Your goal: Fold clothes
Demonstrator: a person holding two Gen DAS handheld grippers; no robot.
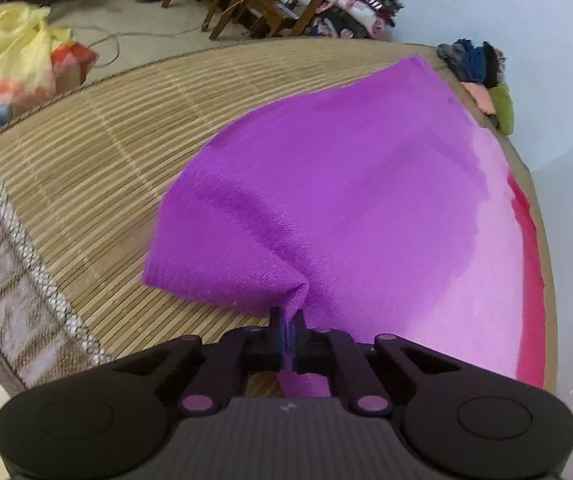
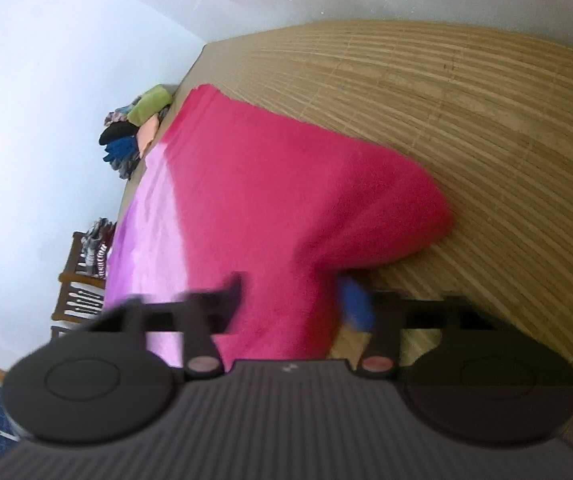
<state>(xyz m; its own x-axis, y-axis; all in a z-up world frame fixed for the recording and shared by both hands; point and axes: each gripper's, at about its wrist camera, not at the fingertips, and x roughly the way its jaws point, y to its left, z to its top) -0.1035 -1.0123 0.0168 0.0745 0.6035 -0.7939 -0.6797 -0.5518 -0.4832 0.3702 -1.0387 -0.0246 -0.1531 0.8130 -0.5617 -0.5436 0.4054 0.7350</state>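
- Two grippers are at the near edge of one cloth, which lies spread on the mat and runs from purple on my left through pale pink to red on my right.
- My left gripper is pressed together on the purple corner. The fabric bunches into a small peak right at the jaws, so I judge that grip to be firm.
- My right gripper looks spread in its own blurred view. One dark finger sits on the left and the blue pad on the right, with the red end of the cloth lying between them. I can't see the pads pressing on it.
- The red corner is already humped off the mat on the right side, and the far edge lies flat toward the wall.
- A pile of other clothes sits at the far corner of the mat, just beyond the cloth.
- I take the step in hand to be gripping the two near corners ahead of the first fold.
- Next, I need the right jaws clamped on the red edge. Then both hands should lift together and carry the near edge over to the far edge, level and evenly spaced so the cloth doesn't skew.
- I should stop short of the pile.
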